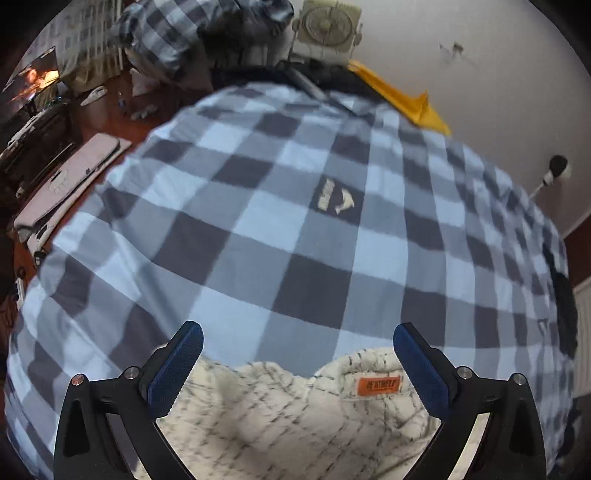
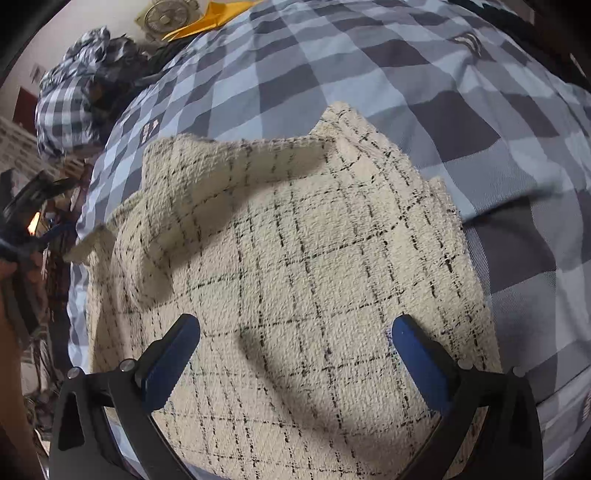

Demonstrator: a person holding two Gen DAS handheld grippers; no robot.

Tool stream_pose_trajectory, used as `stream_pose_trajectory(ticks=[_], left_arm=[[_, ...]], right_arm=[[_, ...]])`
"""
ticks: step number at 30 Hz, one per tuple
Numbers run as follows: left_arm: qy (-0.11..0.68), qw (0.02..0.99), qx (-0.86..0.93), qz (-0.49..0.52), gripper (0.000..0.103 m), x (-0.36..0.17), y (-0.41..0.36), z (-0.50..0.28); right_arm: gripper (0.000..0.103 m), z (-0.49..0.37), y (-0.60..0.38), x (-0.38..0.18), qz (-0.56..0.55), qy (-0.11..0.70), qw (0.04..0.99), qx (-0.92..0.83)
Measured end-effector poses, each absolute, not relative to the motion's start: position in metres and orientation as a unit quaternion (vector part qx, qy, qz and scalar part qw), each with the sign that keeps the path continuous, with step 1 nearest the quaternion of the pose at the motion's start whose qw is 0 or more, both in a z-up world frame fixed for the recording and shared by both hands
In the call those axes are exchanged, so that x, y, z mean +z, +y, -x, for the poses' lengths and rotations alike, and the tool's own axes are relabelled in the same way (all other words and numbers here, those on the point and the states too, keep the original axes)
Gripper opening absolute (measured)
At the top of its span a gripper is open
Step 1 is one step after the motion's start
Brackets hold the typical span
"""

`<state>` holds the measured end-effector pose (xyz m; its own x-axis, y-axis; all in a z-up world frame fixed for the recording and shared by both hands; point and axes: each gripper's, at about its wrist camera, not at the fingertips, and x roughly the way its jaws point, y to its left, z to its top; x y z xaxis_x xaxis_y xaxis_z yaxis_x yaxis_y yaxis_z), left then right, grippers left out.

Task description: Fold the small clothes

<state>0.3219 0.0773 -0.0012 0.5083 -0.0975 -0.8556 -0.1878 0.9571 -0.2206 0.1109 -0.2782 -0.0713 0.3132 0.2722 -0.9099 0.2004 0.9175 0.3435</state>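
A cream knitted garment with thin black check lines (image 2: 295,258) lies on a blue and grey checked bed cover (image 2: 480,110). One sleeve (image 2: 207,177) is folded across its upper part. My right gripper (image 2: 295,332) is open just above the garment's body, holding nothing. In the left wrist view the garment's neck end (image 1: 288,413) with an orange label (image 1: 377,384) lies under my left gripper (image 1: 297,339), which is open and empty above it.
The checked bed cover (image 1: 277,203) fills most of the left wrist view. A white fan (image 1: 327,29) and a yellow sheet (image 1: 406,99) lie at the far end. A pile of checked fabric (image 2: 70,103) sits at the bed's far left. A laptop (image 1: 70,177) lies left.
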Motion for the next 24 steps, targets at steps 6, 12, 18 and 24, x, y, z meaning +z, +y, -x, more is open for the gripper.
stream_pose_trajectory(ticks=[6,12,18,24], left_arm=[[0.545,0.827,-0.057,0.126,0.103,-0.03,0.075,-0.266],[0.591,0.803,-0.042,0.06,0.103,-0.081,0.094,-0.208],[0.594,0.8,-0.02,0.086,0.103,-0.095,0.146,-0.199],[0.617,0.777,-0.039,0.116,0.103,-0.123,0.155,-0.21]], right_arm=[[0.102,-0.107,-0.284,-0.071,-0.205,0.584,0.785,0.014],[0.102,-0.108,-0.31,-0.054,-0.196,0.564,0.802,-0.008],[0.102,-0.104,-0.367,-0.06,-0.23,0.563,0.787,-0.103],[0.102,-0.112,-0.348,-0.086,-0.253,0.597,0.758,-0.076]])
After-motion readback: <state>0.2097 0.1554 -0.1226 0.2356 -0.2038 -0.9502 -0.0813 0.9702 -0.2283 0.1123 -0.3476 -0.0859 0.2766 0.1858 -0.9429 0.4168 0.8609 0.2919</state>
